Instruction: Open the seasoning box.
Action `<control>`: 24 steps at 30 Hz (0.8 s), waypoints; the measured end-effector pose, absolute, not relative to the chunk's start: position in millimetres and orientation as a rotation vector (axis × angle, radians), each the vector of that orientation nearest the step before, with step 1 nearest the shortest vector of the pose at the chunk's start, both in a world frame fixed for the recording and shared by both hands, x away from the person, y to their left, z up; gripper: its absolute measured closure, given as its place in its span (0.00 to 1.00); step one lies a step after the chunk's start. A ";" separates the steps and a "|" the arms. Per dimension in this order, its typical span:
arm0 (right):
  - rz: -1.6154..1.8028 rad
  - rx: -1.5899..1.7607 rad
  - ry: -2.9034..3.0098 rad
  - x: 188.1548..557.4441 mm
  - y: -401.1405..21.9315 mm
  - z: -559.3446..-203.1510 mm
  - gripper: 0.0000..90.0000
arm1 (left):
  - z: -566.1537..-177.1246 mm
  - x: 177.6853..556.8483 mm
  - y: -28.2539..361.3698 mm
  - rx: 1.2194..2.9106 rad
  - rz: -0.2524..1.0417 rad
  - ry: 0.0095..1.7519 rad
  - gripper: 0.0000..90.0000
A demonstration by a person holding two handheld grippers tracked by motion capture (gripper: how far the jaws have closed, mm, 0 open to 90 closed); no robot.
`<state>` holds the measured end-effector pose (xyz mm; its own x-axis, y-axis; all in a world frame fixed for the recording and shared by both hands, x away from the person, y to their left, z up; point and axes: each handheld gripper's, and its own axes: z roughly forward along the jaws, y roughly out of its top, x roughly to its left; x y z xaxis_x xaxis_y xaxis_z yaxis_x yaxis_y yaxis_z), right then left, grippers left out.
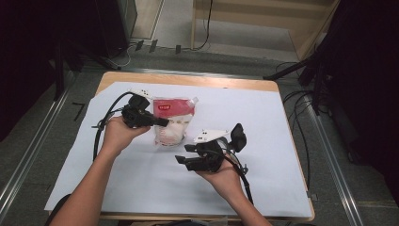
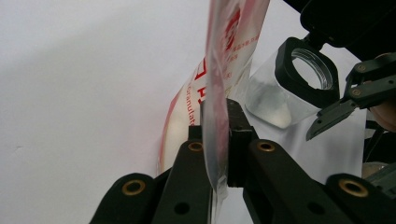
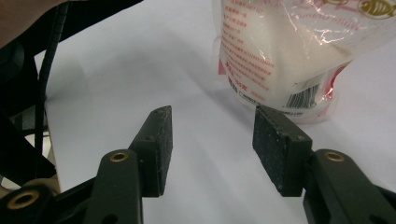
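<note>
While left hand-held gripper (image 2: 215, 140) pinches one pouch (image 1: 172, 121), right hand-held gripper (image 3: 212, 149) gapes.

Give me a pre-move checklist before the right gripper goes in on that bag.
1. Left gripper clamped on the bag edge: ok.
2. Right gripper jaws open, nothing between them: ok.
3. Right gripper apart from the bag: ok.
4. Path from right gripper to bag over the white sheet free: ok.
5. Bag sealed at top: cannot tell.
</note>
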<state>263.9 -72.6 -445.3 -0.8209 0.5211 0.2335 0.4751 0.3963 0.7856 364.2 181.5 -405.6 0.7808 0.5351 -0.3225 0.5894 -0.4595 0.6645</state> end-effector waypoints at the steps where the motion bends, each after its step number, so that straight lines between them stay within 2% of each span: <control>1: 1.425 0.926 2.584 263.0 -72.1 -446.0 0.54 | -403.3 362.7 179.8 2.159 -0.079 0.837 1.00; 8: 1.424 0.915 2.602 257.3 -66.3 -455.6 0.56 | -385.9 356.2 183.0 2.130 -0.071 0.846 1.00; 17: 1.422 0.932 2.574 253.1 -60.7 -462.1 0.60 | -351.1 336.7 178.5 2.151 -0.061 0.766 1.00; 24: 1.419 0.980 2.522 252.8 -60.6 -462.5 0.64 | -333.4 321.1 173.6 2.153 -0.118 0.728 1.00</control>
